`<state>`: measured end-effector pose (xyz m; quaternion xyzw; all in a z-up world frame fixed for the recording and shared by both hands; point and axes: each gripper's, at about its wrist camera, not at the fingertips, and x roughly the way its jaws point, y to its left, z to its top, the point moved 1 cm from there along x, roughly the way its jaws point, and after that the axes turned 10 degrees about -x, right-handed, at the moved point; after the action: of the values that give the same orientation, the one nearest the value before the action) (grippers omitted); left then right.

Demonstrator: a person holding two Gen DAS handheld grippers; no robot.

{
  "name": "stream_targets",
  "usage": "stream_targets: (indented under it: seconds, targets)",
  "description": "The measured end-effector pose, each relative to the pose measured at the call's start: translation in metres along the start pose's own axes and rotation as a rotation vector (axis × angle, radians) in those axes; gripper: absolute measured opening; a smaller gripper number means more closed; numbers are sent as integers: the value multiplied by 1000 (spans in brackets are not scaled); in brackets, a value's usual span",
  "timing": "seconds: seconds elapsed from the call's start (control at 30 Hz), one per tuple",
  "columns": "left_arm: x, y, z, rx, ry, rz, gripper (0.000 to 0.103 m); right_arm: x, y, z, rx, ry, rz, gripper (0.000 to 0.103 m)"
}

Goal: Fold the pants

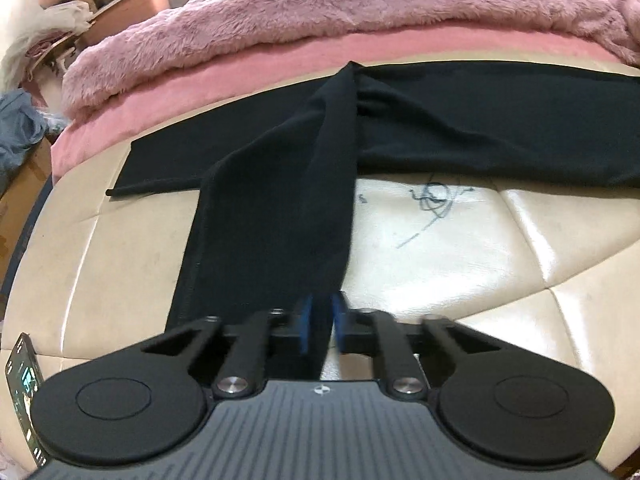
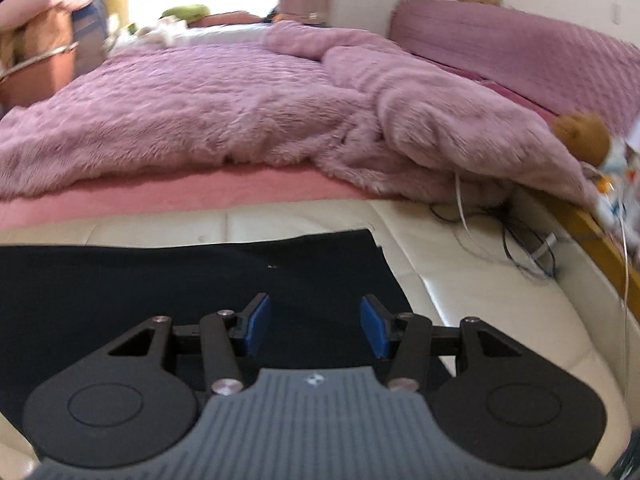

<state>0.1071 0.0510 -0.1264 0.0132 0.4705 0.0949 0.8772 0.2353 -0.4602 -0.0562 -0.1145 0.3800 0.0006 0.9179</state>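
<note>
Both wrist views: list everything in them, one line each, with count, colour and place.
pants: one, black, spread on the cushion, one leg pulled toward the left claw
cushion: one, cream, quilted, with pen scribbles, in front of the bed
blanket: one, pink, fluffy, on the bed
sheet: one, pink, along the bed edge
headboard: one, pink, quilted, far right
toy: one, brown, plush, right of the blanket
cables: several, dark and white, right of the cushion
phone: one, dark, left cushion edge
left claw: one, black with blue pads, shut on the pants leg
right claw: one, same colours, open over the pants
</note>
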Motion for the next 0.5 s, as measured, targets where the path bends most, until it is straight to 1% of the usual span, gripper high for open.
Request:
stream_targets:
  seconds: [0.13, 0.23, 0.27, 0.3, 0.33, 0.4, 0.47, 0.5]
  targets:
    - [-2, 6, 5, -26, -28, 26, 1, 17, -9, 13, -91, 11, 26, 47]
    - [-8, 17, 18, -71, -53, 56, 1, 36, -17, 26, -181, 29, 33, 48]
    - [-10, 21, 23, -83, -61, 68, 1, 44, -19, 30, -214, 36, 34, 50]
    - [-12, 26, 30, -91, -70, 84, 1, 52, -21, 34, -252, 47, 31, 55]
    - [-13, 31, 36, -97, -77, 98, 1, 61, -23, 38, -294, 63, 26, 56]
    - [-17, 42, 50, -119, -93, 118, 1, 80, -29, 45, -357, 97, 30, 56]
    - [-19, 53, 65, -133, -108, 140, 0, 95, -37, 49, -378, 124, 54, 56]
    - [-19, 58, 72, -135, -115, 153, 1, 102, -41, 51, -375, 136, 73, 54]
